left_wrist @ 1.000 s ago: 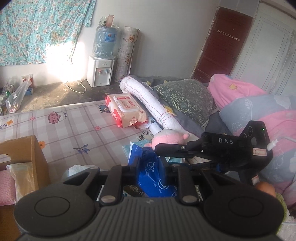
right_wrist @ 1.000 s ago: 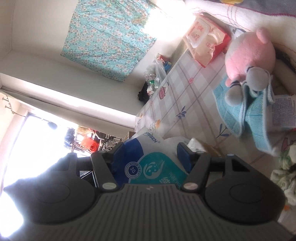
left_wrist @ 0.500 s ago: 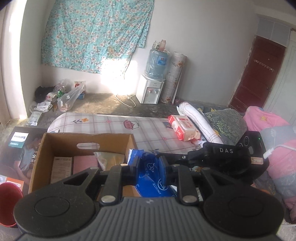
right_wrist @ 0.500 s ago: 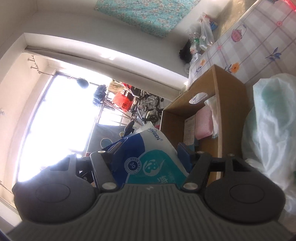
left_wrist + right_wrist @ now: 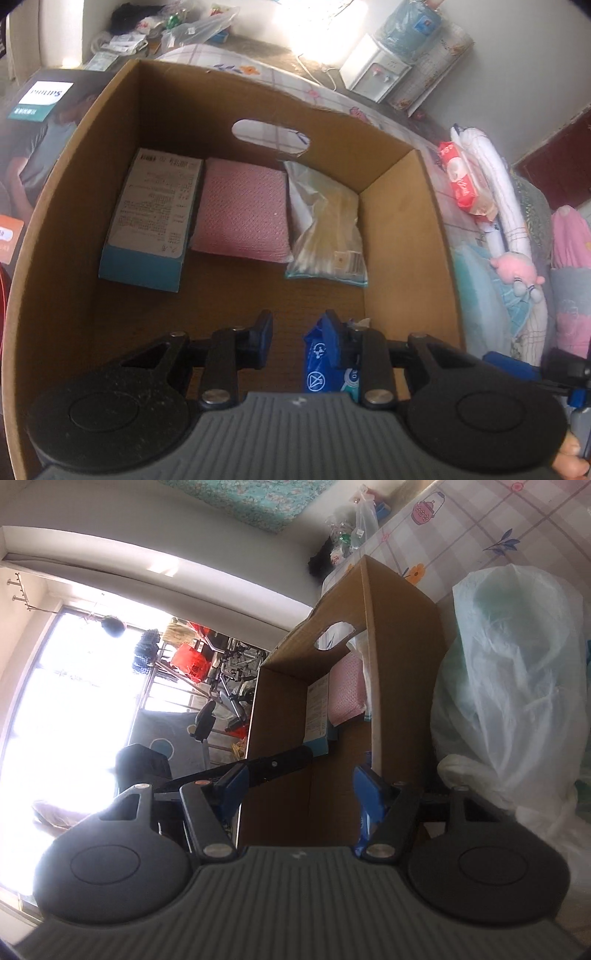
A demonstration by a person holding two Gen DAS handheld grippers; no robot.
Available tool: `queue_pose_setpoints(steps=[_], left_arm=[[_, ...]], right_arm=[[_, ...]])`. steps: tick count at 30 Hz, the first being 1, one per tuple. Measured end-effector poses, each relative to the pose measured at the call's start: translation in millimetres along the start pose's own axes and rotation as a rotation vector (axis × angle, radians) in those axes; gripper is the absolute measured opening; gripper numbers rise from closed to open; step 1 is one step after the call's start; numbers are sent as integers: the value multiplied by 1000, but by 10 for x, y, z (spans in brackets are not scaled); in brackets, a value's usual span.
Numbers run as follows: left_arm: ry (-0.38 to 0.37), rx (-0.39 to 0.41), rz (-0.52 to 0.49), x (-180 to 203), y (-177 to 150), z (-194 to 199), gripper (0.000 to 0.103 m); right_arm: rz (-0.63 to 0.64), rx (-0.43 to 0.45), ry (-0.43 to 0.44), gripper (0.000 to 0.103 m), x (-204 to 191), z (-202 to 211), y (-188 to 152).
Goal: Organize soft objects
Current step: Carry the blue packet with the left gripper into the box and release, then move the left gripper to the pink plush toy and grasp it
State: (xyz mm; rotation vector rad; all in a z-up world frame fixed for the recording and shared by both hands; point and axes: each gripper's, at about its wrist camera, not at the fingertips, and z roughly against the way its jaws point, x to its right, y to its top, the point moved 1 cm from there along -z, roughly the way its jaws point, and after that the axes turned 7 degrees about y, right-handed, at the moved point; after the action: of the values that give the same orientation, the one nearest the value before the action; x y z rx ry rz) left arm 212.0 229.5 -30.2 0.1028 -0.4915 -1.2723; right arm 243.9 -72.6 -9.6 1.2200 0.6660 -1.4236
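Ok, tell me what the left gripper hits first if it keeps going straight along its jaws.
Probably the bare floor of the cardboard box, just short of the pink cloth. The left gripper points down into it; depth is hard to judge.

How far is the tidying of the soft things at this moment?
Done: a pink cloth and a cotton swab bag lie in the cardboard box. In hand: both grippers are open over the box, the blue pack beside a left finger. Left: the pink plush and red wipes pack outside.

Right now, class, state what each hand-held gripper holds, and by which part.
Nothing is gripped: the left hand-held gripper and right hand-held gripper are both open. The blue wipes pack only leans against the left one's finger, over the cardboard box.
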Motion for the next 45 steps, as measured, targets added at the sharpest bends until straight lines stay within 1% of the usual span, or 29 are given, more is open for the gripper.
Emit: queue_pose_setpoints(steps=[1,3,5,8,11,13,14,16,17,18,19,21,26,34,36,38,39,41,42,44,45], left_arm=[[0,-11,13,-27,-9,-37,29],[6,-36,7,-31,-66,-38,34],[20,-59,-36,31,-156,-12,45],[21,-99,-105,164,-273,-34,52],[19,-178,-123,281,-404,-175,55],[46,-252,-129,350,-489,-330,55],[68,-261,-129,384,-524,-381,57],[77,-263,-128,447,-540,-398,62],[78,-264,-126,476,-536,-399,59],[78,-259,-124,499,-535,-409,56],[89,-256,-121,510,-533,-427,58],[93,-235,-112,523,-511,-433,57],[95,-214,-33,501,-422,-444,56],[137,-94,-22,625,-322,-460,53],[140,-75,-14,630,-316,-456,53],[146,-67,-30,654,-321,-437,53],[161,-63,-50,691,-329,-412,55],[185,-43,-80,754,-368,-322,61],[182,-16,-87,773,-395,-241,63],[175,32,-92,800,-433,-62,71],[175,52,-92,809,-443,13,72]], right_arm=[[14,12,-7,64,5,47,29],[36,28,-11,64,-8,153,52],[61,45,-19,64,-20,249,87],[78,68,-29,64,22,385,68],[51,81,-22,64,142,484,14],[33,80,-19,64,204,466,-19],[23,80,-21,64,246,481,-42],[8,80,-17,64,310,496,-62],[-3,84,-15,64,343,512,-66],[-11,90,-13,64,366,531,-75],[-16,96,-11,64,383,554,-83],[-25,105,-10,64,427,585,-79],[-40,115,-10,64,499,642,-75],[-61,130,-12,64,573,711,-116],[-60,132,-14,64,575,729,-131],[-57,138,-21,64,584,760,-142],[-55,143,-27,64,582,777,-153],[-43,155,-47,65,576,824,-178],[-29,162,-60,66,574,852,-195],[5,179,-98,69,560,916,-234],[26,188,-123,70,557,950,-258]])
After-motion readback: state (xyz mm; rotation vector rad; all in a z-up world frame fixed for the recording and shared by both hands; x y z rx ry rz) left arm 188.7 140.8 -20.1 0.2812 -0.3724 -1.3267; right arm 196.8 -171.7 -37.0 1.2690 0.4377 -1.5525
